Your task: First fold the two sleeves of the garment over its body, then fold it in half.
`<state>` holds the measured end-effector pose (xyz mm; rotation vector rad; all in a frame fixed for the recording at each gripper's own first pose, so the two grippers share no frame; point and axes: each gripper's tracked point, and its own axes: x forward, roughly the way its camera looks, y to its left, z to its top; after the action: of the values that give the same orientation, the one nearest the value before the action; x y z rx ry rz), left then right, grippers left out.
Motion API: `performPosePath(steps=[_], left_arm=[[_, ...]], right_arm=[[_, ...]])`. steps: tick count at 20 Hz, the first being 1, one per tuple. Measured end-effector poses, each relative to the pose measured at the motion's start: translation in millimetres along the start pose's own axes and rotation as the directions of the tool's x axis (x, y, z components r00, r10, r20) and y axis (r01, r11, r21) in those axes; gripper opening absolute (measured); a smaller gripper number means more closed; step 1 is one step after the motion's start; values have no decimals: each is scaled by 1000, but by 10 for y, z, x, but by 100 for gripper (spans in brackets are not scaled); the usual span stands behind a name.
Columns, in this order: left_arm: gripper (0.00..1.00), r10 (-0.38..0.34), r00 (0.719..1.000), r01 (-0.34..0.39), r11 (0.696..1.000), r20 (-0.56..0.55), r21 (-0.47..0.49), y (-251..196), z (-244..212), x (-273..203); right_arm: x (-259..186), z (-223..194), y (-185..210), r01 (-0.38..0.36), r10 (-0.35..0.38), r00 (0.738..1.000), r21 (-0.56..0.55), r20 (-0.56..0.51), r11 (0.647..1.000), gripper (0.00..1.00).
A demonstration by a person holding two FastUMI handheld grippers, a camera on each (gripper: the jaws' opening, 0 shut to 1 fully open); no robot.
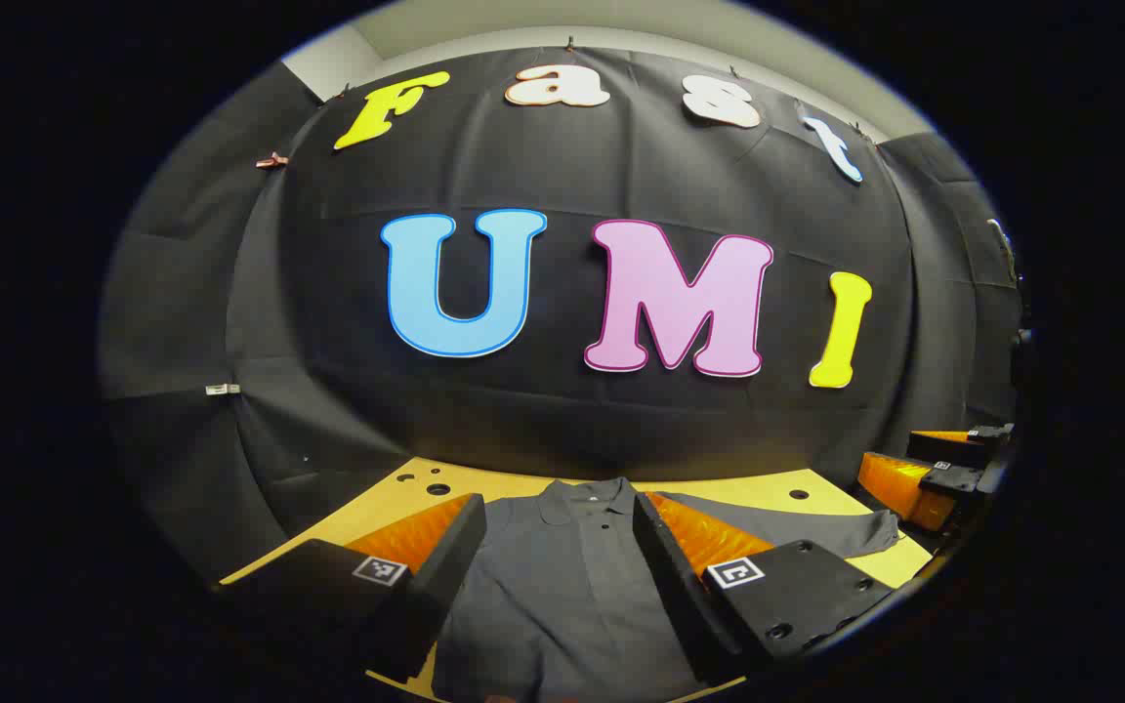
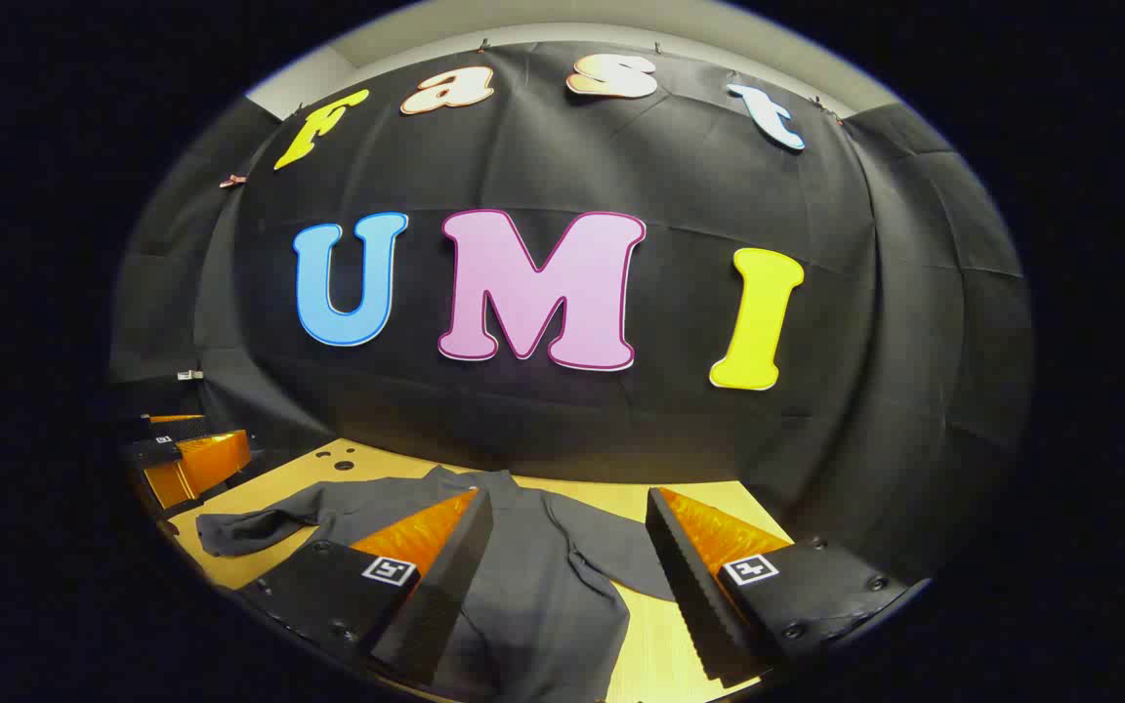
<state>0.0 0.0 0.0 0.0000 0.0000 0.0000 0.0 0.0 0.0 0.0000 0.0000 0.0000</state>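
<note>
A dark grey collared shirt (image 1: 562,605) lies flat on the yellow table (image 1: 816,493), collar (image 1: 577,503) toward the back wall. One sleeve (image 1: 816,532) stretches out to the right in the left gripper view. In the right gripper view the shirt (image 2: 533,596) has a sleeve (image 2: 250,527) spread to the left and another (image 2: 626,566) lying to the right. My left gripper (image 1: 562,547) hovers open over the shirt's chest, holding nothing. My right gripper (image 2: 567,557) is open above the shirt's right side, also holding nothing.
The right gripper (image 1: 934,474) shows at the right edge of the left gripper view, and the left gripper (image 2: 182,459) at the left edge of the right gripper view. Small holes (image 1: 438,488) mark the table's far corner. Black cloth walls close the booth behind the table.
</note>
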Motion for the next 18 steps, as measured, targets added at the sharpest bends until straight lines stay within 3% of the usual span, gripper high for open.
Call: performPosePath(steps=[1,3,4,17,18], left_arm=[[96,10,1000,-10,1000,-5,5,25,-14,2],[92,19,1000,-19,1000,-13,-4,64,-35,15],[96,20,1000,-20,1000,-20,-9,63,-69,19],[96,103,994,-103,995,-44,-3,296,-160,40],[92,106,993,-106,994,-47,-1,294,-172,51]], right_arm=[[7,-5,12,-5,5,1000,5,-1,1000,98],[-6,-14,56,-12,12,1000,-2,-5,1000,98],[-4,-38,72,-19,19,1000,-7,-9,1000,98],[77,-198,-19,-9,8,998,-6,-57,1000,98],[91,-213,-41,-6,6,998,-4,-61,1000,98]])
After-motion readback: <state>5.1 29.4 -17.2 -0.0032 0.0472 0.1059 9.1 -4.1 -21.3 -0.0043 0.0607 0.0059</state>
